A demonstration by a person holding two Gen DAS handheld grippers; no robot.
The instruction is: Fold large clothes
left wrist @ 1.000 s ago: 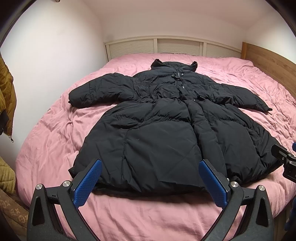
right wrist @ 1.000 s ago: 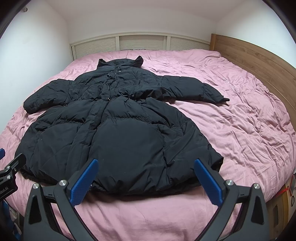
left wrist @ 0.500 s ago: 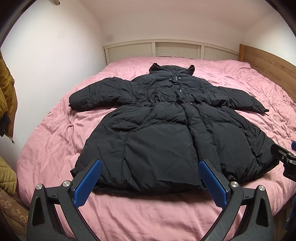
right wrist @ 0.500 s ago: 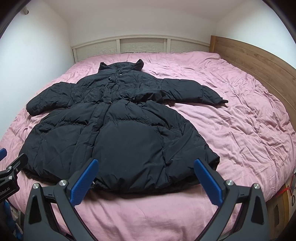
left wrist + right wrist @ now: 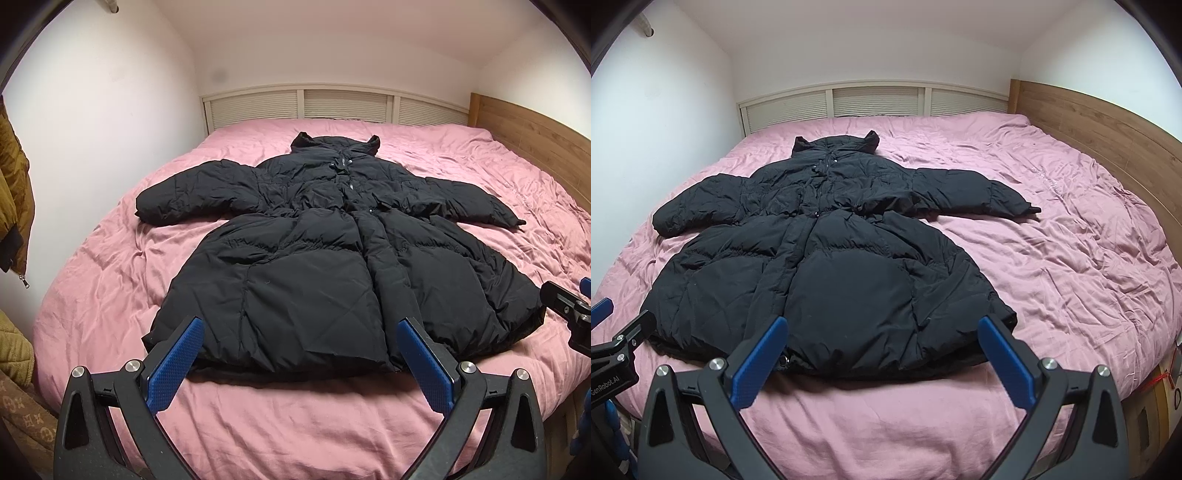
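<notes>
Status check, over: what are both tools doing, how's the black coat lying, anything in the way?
Left tool open, empty. Right tool open, empty. Black coat flat on pink bed, sleeves spread, unfolded. Nothing on the coat.

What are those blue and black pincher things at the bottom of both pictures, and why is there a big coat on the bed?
Those pinchers are grabbing tools. A person holds one in each hand, and each tool has a little camera that looks out along its two fingers. So one picture comes from the left gripper and the other from the right gripper. The blue parts are grippy pads on the fingers.

Both tools are wide open and hold nothing right now. They hang near the bottom edge of a puffy black coat, which lies flat, front side up, with its sleeves spread out on a pink bedcover. The coat has not been folded yet. At the side of each picture you can also peek at the other tool.
</notes>
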